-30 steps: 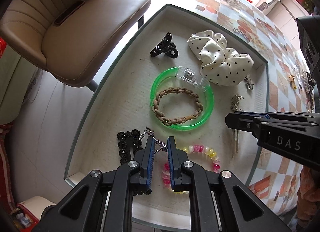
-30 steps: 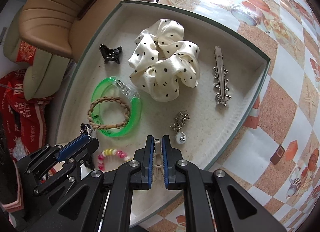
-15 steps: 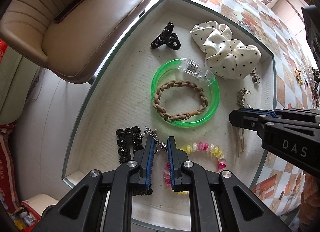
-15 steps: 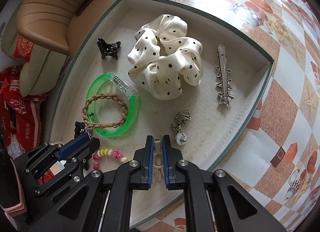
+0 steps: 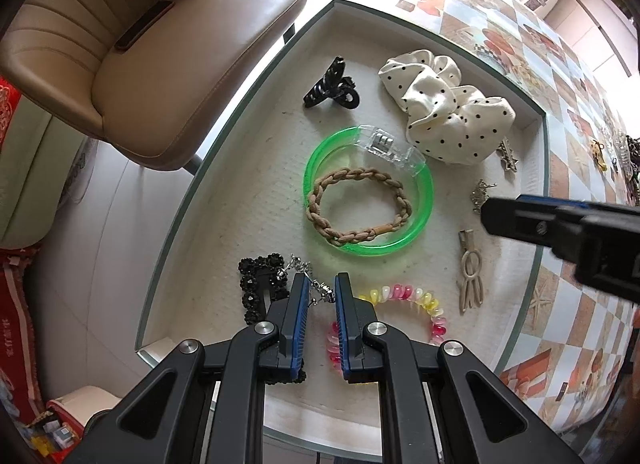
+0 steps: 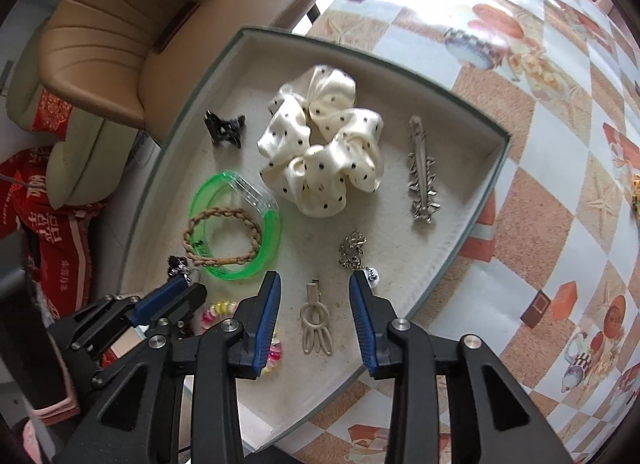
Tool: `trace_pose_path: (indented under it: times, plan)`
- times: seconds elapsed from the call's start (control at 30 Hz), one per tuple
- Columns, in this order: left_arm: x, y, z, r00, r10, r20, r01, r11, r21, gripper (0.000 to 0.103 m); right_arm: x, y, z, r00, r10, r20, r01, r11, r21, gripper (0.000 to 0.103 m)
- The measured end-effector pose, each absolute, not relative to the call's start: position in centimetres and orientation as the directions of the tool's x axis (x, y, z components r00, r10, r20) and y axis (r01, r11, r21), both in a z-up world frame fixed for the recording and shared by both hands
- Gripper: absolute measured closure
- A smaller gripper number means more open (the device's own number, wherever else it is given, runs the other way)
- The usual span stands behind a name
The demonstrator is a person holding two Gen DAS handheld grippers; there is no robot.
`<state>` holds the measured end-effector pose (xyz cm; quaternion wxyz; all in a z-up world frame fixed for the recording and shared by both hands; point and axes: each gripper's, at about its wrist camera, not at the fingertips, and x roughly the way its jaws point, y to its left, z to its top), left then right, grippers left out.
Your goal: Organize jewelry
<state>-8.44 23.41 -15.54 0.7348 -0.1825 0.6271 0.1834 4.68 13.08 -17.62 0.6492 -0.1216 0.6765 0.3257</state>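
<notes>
We can read very little here. Far left of the right gripper (image 6: 314, 300), the red cloth (image 6: 44, 224) carries white Chinese characters and a line of small Latin letters, all too small and warped for us to make out. Just ahead of its left finger, the green bangle (image 6: 236, 224) bears dark print on its near rim, which we also find illegible.

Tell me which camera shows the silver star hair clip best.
The right wrist view: the silver star hair clip lies whole and unobstructed beside the polka-dot scrunchie. The left wrist view shows only its tip past the scrunchie.
</notes>
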Motion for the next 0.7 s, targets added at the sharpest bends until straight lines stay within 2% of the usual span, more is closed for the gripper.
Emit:
trace_pose_path:
  times: [0.17, 0.2, 0.23, 0.3, 0.57, 0.6, 0.7]
  plan:
    - [-8.4, 22.9, -15.0, 0.151, 0.039, -0.988, -0.476, 0.879, -0.038, 0.086, 5.3, 12.0, -15.7, -0.108, 0.28, -0.954, -0.572, 0.767, 0.29, 0.062]
    - [-8.3, 22.8, -14.9, 0.152, 0.041, -0.987, -0.473, 0.88, -0.036, 0.083, 5.4, 11.8, -15.4, -0.107, 0.282, -0.954, -0.569, 0.769, 0.291, 0.061]
    - [-8.3, 22.9, -14.8, 0.153, 0.04, -0.987, -0.474, 0.879, -0.038, 0.049, 5.3, 11.6, -15.2, -0.105, 0.283, -0.953, -0.567, 0.771, 0.291, 0.061]
    - [-8.5, 22.7, -14.1, 0.169, 0.072, -0.983, -0.492, 0.87, -0.021, 0.002, 5.5, 10.9, -14.6, -0.097, 0.283, -0.954, -0.563, 0.775, 0.287, 0.06]
    - [-8.4, 22.6, -13.0, 0.18, 0.091, -0.979, -0.496, 0.868, -0.01, 0.002, 5.2, 9.5, -13.5, -0.072, 0.272, -0.959, -0.559, 0.785, 0.265, 0.06]
    - [-8.4, 22.6, -12.8, 0.181, 0.092, -0.979, -0.497, 0.868, -0.01, 0.002, 5.2, 9.3, -13.4, -0.069, 0.271, -0.96, -0.56, 0.786, 0.262, 0.059]
    - [-8.9, 22.7, -12.2, 0.175, 0.098, -0.98, -0.499, 0.866, -0.003, 0.002, 5.0, 9.2, -12.9, -0.058, 0.265, -0.962, -0.566, 0.785, 0.25, 0.046]
